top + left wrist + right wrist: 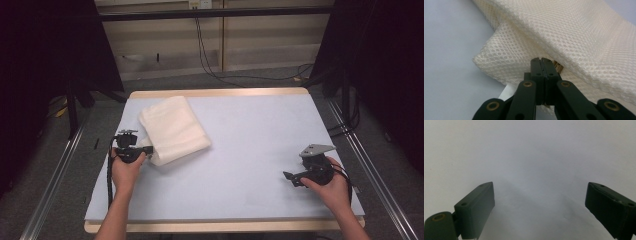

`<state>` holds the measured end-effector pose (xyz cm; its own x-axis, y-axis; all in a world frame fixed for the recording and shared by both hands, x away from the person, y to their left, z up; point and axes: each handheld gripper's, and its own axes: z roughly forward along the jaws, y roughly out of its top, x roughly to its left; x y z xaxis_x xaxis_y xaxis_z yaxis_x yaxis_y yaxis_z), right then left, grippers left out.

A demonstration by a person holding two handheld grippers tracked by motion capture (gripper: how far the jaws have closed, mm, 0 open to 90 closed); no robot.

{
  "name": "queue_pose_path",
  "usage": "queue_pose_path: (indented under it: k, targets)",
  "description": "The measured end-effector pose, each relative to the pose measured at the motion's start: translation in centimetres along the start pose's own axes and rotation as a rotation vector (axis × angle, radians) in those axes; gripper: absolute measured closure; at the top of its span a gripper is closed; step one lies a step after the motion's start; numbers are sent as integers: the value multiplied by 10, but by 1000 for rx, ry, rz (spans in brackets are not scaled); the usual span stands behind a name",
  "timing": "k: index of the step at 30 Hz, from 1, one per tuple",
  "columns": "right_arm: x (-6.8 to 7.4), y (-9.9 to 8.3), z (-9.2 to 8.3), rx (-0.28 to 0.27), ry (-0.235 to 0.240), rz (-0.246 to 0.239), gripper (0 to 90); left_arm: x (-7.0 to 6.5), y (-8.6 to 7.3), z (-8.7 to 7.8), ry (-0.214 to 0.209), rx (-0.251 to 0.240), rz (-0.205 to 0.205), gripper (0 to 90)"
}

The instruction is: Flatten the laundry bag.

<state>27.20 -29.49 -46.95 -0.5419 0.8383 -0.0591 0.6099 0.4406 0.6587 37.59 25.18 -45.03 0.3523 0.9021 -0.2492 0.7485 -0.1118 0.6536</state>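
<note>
1. I read the work in hand as handling the folded cream mesh cloth (pixel 172 129), which lies on the left half of the pale blue table (pixel 250 150), near its far-left corner and angled to the table's edges.
2. My left gripper (pixel 146 149) sits at the near corner of the cloth. In the left gripper view its jaws stand pressed together, tips against the mesh (pixel 544 37) at the seam between two folded layers. I cannot tell whether any fabric is caught between the pads; a small tan scrap (pixel 558 67) shows just beside the tips, possibly a label.
3. My right gripper (pixel 290 176) rests low on the right side of the table, well apart from the cloth. In the right gripper view its jaws are spread wide, with bare table between them and nothing held.
4. Judged step: securing a corner or edge layer before unfolding or shifting the cloth.
5. Next move, as I judge it: confirm the pinch with a slight lift. If the layer does not follow, reopen, seat one jaw under the upper fold, and close again.
6. Bring the right gripper across to the opposite edge only once the left grip holds.
</note>
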Motion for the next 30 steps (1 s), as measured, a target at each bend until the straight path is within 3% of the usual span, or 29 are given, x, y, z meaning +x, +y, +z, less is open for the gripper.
queue_pose_path:
  k: [2,5,12,14,18,20,24,30]
  targets:
    - [-1,0,0,-2,-1,-6,85,-1,2,-3,-7,5,-1,900]
    - [0,0,0,3,-2,7,85,-6,11,-11,-3,20,33,900]
    - [1,0,1,1,4,-7,85,-24,36,-29,-8,-2,92,900]
    - [2,1,0,10,6,8,85,-27,39,-29,-15,-20,83,900]
    - [2,2,2,7,7,-26,85,-34,48,-32,-23,-26,112,900]
    - [4,2,1,17,7,-10,85,-39,52,-33,-26,-32,117,900]
    - [4,2,2,14,16,-31,85,-47,59,-32,-33,-39,140,900]
    - [5,3,2,16,16,-26,85,-55,67,-30,-53,-39,159,900]
